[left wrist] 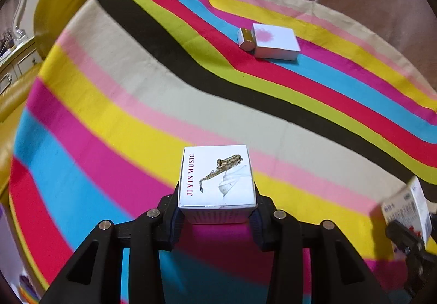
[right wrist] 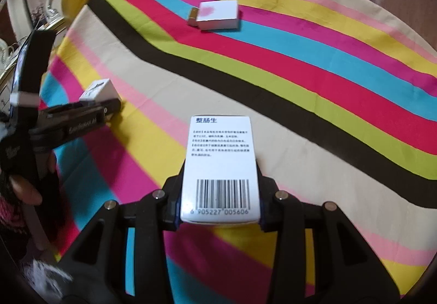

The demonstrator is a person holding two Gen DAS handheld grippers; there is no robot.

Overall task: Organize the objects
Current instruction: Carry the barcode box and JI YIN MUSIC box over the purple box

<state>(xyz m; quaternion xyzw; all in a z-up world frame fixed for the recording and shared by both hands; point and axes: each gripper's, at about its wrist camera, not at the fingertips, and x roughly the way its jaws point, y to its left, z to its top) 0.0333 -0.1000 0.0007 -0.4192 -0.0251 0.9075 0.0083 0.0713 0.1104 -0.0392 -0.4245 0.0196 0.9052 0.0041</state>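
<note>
Saxophone box (left wrist: 217, 177) pinched in left tool (left wrist: 215, 218) — barcode box (right wrist: 220, 167) pinched in right tool (right wrist: 220, 211).

saxophone box (left wrist: 217, 177): held aloft | barcode box (right wrist: 220, 167): held aloft | pink-spot box (left wrist: 274, 41): on cloth

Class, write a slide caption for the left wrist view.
Left gripper grips a saxophone-printed box above a striped cloth.
</note>
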